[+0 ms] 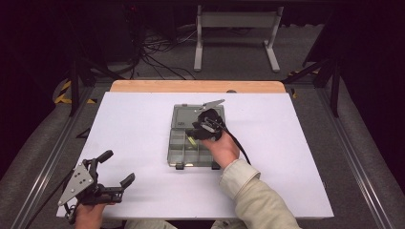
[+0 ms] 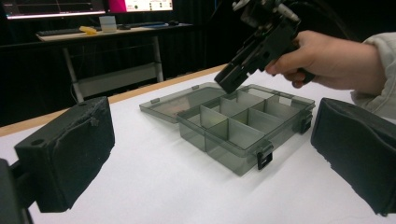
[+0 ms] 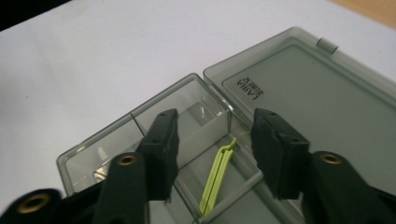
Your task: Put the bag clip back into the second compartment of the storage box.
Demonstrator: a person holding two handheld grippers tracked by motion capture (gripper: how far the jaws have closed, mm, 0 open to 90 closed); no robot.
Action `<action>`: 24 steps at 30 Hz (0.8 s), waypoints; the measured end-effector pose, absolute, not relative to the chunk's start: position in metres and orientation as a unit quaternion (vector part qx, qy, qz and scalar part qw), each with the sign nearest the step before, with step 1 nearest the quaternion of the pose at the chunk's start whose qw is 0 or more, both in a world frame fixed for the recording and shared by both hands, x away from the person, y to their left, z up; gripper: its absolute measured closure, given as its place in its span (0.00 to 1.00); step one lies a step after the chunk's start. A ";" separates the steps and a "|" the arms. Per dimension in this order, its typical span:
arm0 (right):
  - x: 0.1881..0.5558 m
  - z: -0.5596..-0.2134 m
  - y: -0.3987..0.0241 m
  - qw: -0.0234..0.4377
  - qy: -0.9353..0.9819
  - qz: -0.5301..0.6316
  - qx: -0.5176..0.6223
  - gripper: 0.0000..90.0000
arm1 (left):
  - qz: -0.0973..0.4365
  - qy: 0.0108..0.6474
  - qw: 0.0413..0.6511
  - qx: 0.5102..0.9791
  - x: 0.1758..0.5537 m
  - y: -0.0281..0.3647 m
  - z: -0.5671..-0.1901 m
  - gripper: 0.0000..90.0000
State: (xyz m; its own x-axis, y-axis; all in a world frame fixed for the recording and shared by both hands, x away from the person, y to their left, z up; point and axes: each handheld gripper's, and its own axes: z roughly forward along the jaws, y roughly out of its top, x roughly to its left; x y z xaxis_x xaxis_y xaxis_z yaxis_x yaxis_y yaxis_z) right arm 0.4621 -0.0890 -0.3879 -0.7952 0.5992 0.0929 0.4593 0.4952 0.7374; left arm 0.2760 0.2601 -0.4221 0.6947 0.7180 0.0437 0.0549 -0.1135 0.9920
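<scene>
The box [image 1: 195, 138] lies open mid-table with a green clip [image 3: 217, 175] in one compartment. My right gripper [image 1: 197, 135] hangs over it, jaws apart astride the clip. My left gripper [image 1: 117, 168] rests near-left, well clear, jaws wide.

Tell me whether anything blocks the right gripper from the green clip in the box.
Nothing visible does. The lid lies flat open, and the right gripper hangs over the organiser box with jaws apart, the green clip in the gap between them. The compartment's thin walls stand close beside it.
</scene>
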 end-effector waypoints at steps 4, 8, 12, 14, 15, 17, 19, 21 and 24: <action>0.451 -0.373 -0.097 0.111 0.853 0.408 0.305 0.36 | 0.275 0.279 0.604 0.694 0.276 0.261 -0.422 0.00; 0.439 -0.357 -0.109 0.122 0.847 0.427 0.291 0.30 | 0.275 0.280 0.605 0.693 0.276 0.260 -0.422 0.00; 0.428 -0.347 -0.120 0.127 0.840 0.445 0.283 0.27 | 0.275 0.281 0.604 0.693 0.276 0.260 -0.422 0.00; 0.419 -0.342 -0.129 0.134 0.836 0.455 0.276 0.26 | 0.274 0.281 0.604 0.693 0.276 0.260 -0.422 0.00; 0.415 -0.340 -0.133 0.137 0.833 0.460 0.275 0.25 | 0.275 0.281 0.604 0.693 0.276 0.260 -0.422 0.00; 0.408 -0.337 -0.142 0.140 0.828 0.470 0.273 0.24 | 0.276 0.281 0.604 0.693 0.276 0.261 -0.421 0.00; 0.402 -0.334 -0.152 0.142 0.822 0.482 0.269 0.22 | 0.276 0.282 0.605 0.691 0.276 0.260 -0.422 0.00; 0.395 -0.332 -0.161 0.146 0.815 0.492 0.270 0.19 | 0.276 0.283 0.605 0.691 0.277 0.260 -0.421 0.00; 0.387 -0.329 -0.172 0.146 0.808 0.503 0.271 0.13 | 0.275 0.281 0.604 0.693 0.277 0.259 -0.421 0.00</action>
